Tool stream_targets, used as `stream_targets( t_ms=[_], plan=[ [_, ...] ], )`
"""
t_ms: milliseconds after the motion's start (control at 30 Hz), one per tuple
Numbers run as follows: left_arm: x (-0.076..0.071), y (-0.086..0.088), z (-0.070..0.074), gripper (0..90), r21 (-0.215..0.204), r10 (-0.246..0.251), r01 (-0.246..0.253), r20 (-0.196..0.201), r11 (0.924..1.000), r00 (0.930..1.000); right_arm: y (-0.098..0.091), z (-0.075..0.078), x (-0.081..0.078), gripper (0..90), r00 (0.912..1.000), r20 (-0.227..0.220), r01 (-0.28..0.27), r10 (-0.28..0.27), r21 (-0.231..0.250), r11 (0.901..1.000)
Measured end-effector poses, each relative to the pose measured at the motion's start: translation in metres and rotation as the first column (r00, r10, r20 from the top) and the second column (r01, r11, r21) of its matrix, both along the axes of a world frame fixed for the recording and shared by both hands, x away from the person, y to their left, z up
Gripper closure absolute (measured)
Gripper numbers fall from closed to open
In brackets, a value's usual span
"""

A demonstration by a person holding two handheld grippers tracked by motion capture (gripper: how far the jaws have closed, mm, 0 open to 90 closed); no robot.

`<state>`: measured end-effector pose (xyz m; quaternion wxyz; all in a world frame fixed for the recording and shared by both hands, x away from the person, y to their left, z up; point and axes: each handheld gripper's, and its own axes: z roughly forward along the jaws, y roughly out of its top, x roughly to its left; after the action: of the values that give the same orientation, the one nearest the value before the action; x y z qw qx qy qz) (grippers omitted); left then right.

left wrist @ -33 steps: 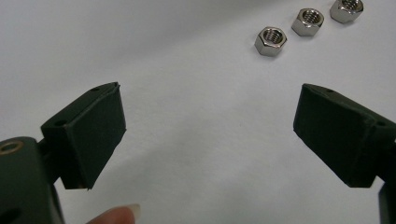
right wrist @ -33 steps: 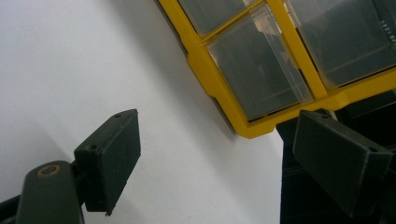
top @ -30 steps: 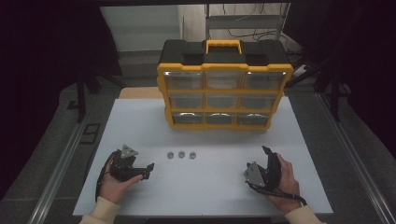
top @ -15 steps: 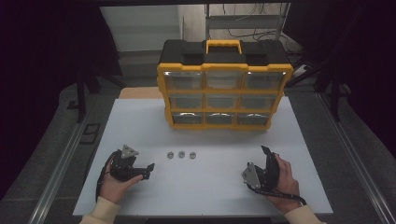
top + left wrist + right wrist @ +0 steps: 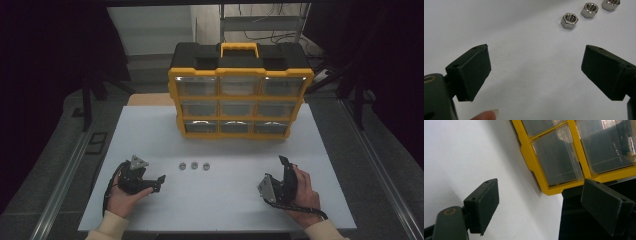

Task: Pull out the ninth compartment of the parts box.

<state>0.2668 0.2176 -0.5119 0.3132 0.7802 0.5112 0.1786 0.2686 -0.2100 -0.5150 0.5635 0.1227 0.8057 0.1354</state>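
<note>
Three steel hex nuts [image 5: 194,165] lie in a row on the white table [image 5: 235,205], in front of a yellow and black drawer organizer [image 5: 240,100]. My left gripper [image 5: 159,181] rests near the front left, open and holding nothing, pointing toward the nuts. In the left gripper view the nuts [image 5: 569,20] lie beyond the wide-apart jaws of the left gripper [image 5: 536,52]. My right gripper [image 5: 281,170] sits at the front right, open and holding nothing, tilted on its side. In the right gripper view the organizer's clear drawers [image 5: 556,160] stand ahead of the right gripper [image 5: 540,183].
The organizer has a yellow handle [image 5: 239,48] on top and rows of clear drawers. Metal rails [image 5: 65,175] run along both sides of the table. A dark floor and a metal frame lie behind the table.
The right hand has shifted its gripper slightly to the left. The left gripper and the nuts have stayed where they were.
</note>
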Motion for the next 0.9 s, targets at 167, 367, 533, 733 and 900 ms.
stream_targets(
  t_ms=[167,367,533,733,900],
  plan=[
    [0.0000,0.0000,0.0000,9.1,0.001,0.000,0.000,0.000,1.0000,1.0000,0.0002,-0.0009,0.0014,15.8,1.0000,0.004,0.002,-0.002,-0.015,0.9999],
    [0.0000,0.0000,0.0001,9.1,0.005,-0.002,0.002,-0.002,1.0000,1.0000,0.0002,-0.0015,0.0031,15.8,0.9999,0.010,0.006,-0.005,-0.029,0.9996],
    [0.0001,0.0000,0.0001,9.1,0.006,-0.003,0.003,-0.003,1.0000,1.0000,0.0004,-0.0020,0.0045,15.8,0.9999,0.014,0.006,-0.006,-0.029,0.9995],
    [0.0000,0.0000,0.0001,9.0,0.002,0.000,0.000,-0.001,1.0000,1.0000,-0.0003,-0.0016,0.0067,15.9,0.9997,0.021,0.010,-0.009,-0.040,0.9991],
    [0.0000,0.0001,0.0002,9.1,0.006,-0.002,0.002,-0.003,1.0000,1.0000,-0.0005,-0.0017,0.0085,15.9,0.9996,0.025,0.014,-0.013,-0.035,0.9993]
  ],
)
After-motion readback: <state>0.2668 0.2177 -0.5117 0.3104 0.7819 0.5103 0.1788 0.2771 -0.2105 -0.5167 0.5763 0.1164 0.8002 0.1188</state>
